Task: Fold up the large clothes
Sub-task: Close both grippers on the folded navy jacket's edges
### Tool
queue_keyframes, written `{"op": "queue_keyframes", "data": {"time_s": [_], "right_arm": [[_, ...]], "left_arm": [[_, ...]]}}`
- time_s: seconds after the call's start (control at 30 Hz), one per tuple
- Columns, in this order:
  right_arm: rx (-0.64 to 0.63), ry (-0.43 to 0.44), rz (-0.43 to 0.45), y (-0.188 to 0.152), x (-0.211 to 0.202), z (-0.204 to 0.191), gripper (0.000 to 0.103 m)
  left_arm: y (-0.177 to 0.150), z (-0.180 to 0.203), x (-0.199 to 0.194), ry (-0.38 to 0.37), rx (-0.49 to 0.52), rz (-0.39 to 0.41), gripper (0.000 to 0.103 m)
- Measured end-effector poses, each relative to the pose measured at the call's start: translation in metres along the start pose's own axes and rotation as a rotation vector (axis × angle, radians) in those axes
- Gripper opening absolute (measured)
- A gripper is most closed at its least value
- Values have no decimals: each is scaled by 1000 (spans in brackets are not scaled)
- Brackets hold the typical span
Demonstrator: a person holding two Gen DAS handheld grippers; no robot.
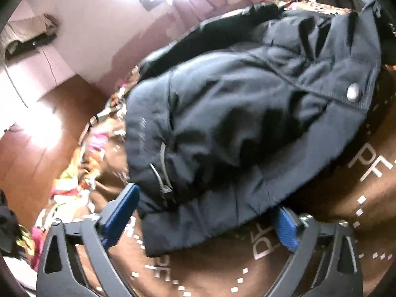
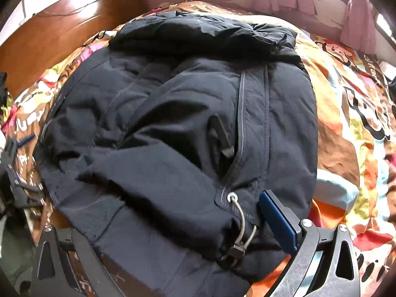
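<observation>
My jacket (image 2: 173, 123) is dark navy, nearly black at its 12 o'clock fold, with pale grey stitching, a light grey strip down the zip line and a grey drawcord (image 2: 241, 225) running through a silver eyelet at 5 o'clock. A dull silver snap button (image 1: 354, 92) shows at 2 o'clock in my left view. The bedspread (image 2: 351, 123) beneath is a busy cartoon print in orange, brown, yellow, pink and pale blue; near my left hand-held gripper (image 1: 205, 222) it turns plain brown with white letters and dotted lines. Both hand-held grippers have blue pads (image 1: 121, 212) on dark grey frames. The floor (image 1: 32, 153) is reddish-brown wood, the wall (image 1: 99, 24) pale pink.
</observation>
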State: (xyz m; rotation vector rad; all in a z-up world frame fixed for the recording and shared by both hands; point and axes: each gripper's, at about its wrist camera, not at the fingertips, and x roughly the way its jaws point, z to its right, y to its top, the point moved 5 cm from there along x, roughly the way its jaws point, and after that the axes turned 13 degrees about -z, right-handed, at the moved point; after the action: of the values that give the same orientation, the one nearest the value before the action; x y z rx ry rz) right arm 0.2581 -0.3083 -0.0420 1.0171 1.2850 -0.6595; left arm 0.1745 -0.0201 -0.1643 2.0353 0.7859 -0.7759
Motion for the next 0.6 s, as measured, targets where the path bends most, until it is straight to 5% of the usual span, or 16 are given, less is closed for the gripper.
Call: {"op": "queue_keyframes", "data": {"time_s": [0.23, 0.47, 0.6], "right_arm": [[-45, -20, 48, -23, -3, -10, 103], [-68, -55, 128, -35, -6, -25, 103], [-94, -56, 211, -38, -18, -39, 103]], "left_arm": [[20, -15, -23, 8, -10, 68, 53], [58, -29, -36, -79, -46, 61, 18], [83, -40, -42, -140, -70, 47, 14]]}}
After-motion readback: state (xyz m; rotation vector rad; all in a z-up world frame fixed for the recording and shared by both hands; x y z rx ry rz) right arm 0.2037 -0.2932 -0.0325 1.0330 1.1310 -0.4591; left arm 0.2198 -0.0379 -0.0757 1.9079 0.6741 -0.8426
